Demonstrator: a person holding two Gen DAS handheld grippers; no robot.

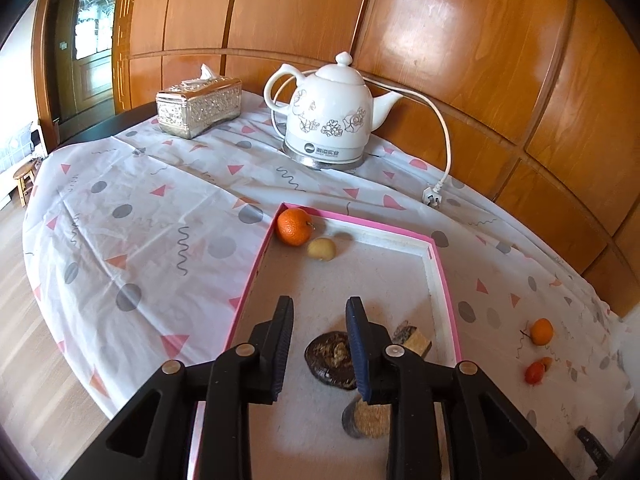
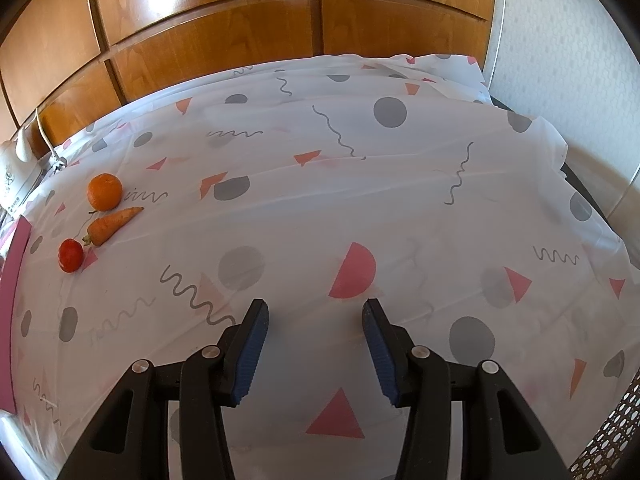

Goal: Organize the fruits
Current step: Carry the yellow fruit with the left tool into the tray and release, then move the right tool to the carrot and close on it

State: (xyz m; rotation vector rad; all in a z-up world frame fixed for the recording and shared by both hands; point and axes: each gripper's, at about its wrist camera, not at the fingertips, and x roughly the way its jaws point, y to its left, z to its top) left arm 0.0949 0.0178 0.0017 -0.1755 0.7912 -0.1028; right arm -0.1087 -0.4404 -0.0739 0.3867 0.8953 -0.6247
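- Fruits sit in two groups around the shallow pink-rimmed cardboard tray (image 1: 447, 276): a round orange mandarin (image 1: 294, 226) and a small pale yellow fruit (image 1: 321, 249) lie inside, in its far left corner, the two just beside each other.
- Outside the tray, to its right on the cloth: a second orange mandarin (image 2: 105, 191), a short tapered orange carrot (image 2: 113, 221) and a small red tomato (image 2: 71, 255), close together in a row, the carrot between the other two.
- Left gripper (image 1: 320, 344) is angled down over the near part of the tray. Jaws stand apart with a narrow gap; nothing is between the blue pads, which grip nothing.
- Under and just past the left gripper, inside the tray: a dark brown mushroom cap (image 1: 330, 360), a brown cut block (image 1: 414, 340) partly hidden by the right finger, and a round tan-faced piece (image 1: 366, 418) nearest the camera. What the last two are cannot be told.
- Right gripper (image 2: 316, 346) hangs tilted down over bare cloth, well to the right of the tray and well apart from the three loose items. Jaws moderately wide, empty.
- White tablecloth with grey dots, pink triangles and squiggles (image 2: 360, 200) covers the table.
- Beyond the tray's far edge: a white ceramic electric kettle with flower print (image 1: 332, 116), its white cord and plug (image 1: 434, 196) lying unplugged on the cloth near the tray's far right corner.
- Beyond the tray's far left: a silver embossed tissue box (image 1: 198, 106).
- Wood-panelled wall (image 1: 440, 40) runs behind the table.
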